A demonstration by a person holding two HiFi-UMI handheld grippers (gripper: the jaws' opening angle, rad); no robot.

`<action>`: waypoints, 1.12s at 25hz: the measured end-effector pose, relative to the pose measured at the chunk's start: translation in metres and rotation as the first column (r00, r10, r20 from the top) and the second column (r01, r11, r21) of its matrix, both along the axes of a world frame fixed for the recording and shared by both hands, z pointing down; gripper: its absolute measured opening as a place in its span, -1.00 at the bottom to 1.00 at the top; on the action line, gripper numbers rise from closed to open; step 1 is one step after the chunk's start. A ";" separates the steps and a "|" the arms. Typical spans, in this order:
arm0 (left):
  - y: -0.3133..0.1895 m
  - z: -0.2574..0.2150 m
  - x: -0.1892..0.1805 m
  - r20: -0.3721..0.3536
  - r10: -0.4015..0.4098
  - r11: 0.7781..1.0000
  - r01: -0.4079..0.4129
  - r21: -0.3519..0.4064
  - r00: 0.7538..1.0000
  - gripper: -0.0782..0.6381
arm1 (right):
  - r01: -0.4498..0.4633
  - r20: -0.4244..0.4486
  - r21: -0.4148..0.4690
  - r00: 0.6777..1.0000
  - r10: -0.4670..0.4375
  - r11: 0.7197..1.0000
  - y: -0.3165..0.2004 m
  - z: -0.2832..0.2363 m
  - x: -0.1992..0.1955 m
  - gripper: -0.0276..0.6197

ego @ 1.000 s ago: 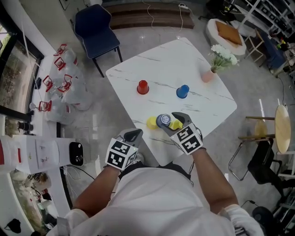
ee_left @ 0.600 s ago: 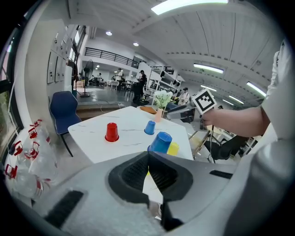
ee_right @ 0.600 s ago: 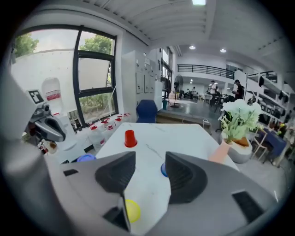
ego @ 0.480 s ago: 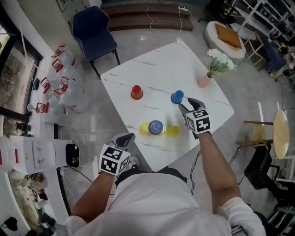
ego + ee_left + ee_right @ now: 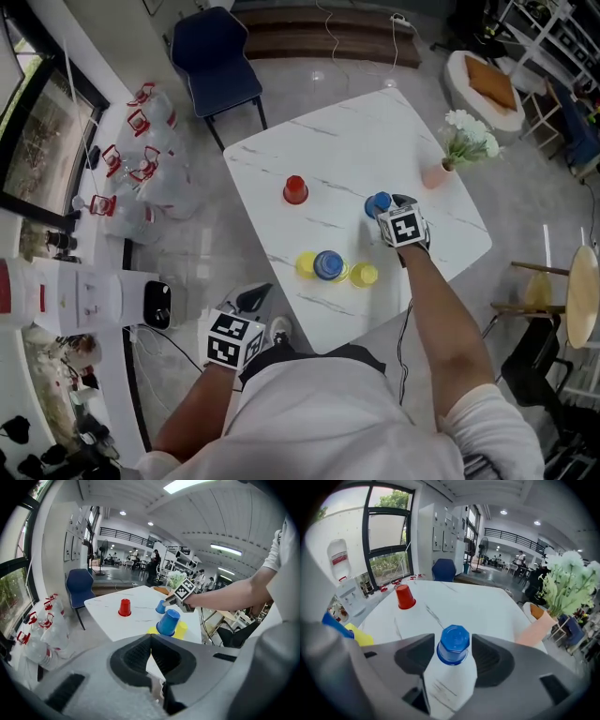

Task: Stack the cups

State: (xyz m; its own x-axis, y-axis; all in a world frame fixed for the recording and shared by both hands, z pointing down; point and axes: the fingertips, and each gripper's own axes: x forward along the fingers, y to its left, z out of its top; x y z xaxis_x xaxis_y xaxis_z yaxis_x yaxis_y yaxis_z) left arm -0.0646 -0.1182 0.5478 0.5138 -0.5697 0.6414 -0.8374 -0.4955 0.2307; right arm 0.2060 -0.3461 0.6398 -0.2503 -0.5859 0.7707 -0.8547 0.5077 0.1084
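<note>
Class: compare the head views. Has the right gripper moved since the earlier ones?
Yes. The right gripper went from the yellow cup toward the pink vase; its jaws, just opening, flank the lone blue cup.

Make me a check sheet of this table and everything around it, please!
Surface: white table, mostly bare.
Job's things: red cup alone; blue cup between the right claw's jaws; second blue cup beside two yellow cups.
Clutter: pink vase with flowers near the table's edge.
Claws: right claw open, jaws just opened wider, around the blue cup without pressing; left claw shut, empty, off the table.
Cables: white cable on the far floor.
Surroundings: blue chair, water jugs.
</note>
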 end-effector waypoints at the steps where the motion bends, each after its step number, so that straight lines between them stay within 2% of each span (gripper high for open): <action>1: 0.001 0.000 -0.003 0.001 -0.010 1.000 0.010 -0.001 1.000 -0.77 | -0.007 0.001 -0.011 1.000 0.007 1.000 -0.001 0.004 0.000 -0.14; 7: 0.004 0.004 -0.011 0.003 -0.030 1.000 0.030 -0.006 1.000 -0.76 | -0.019 0.012 -0.006 1.000 0.019 1.000 -0.004 0.007 0.000 -0.24; 13: -0.007 0.001 -0.003 -0.014 0.033 0.999 -0.033 0.013 0.999 -0.76 | 0.006 0.046 0.083 0.999 -0.010 0.996 0.019 -0.048 -0.011 -0.25; 17: -0.020 -0.009 0.010 -0.024 0.100 0.994 -0.098 0.051 0.995 -0.77 | 0.020 0.085 0.137 0.996 -0.031 0.990 0.056 -0.095 -0.021 -0.25; 20: -0.026 -0.013 0.015 -0.023 0.148 0.987 -0.146 0.071 0.989 -0.77 | 0.022 0.107 0.141 0.994 -0.037 0.990 0.091 -0.114 -0.030 -0.25; 23: -0.026 -0.014 0.019 -0.022 0.187 0.980 -0.185 0.075 0.982 -0.77 | 0.034 0.117 0.116 0.992 -0.047 0.993 0.130 -0.117 -0.041 -0.25; 28: -0.018 -0.014 0.026 -0.023 0.238 0.969 -0.236 0.077 0.971 -0.76 | 0.074 0.075 0.077 0.994 -0.080 0.994 0.180 -0.097 -0.057 -0.25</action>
State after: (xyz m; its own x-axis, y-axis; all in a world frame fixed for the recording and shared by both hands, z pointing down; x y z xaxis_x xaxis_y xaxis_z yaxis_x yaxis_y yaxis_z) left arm -0.0389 -0.1365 0.5343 0.6591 -0.4742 0.5836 -0.6869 -0.6955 0.2107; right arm 0.1495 -0.1664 0.5429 -0.3548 -0.6174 0.7021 -0.8205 0.5656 0.0827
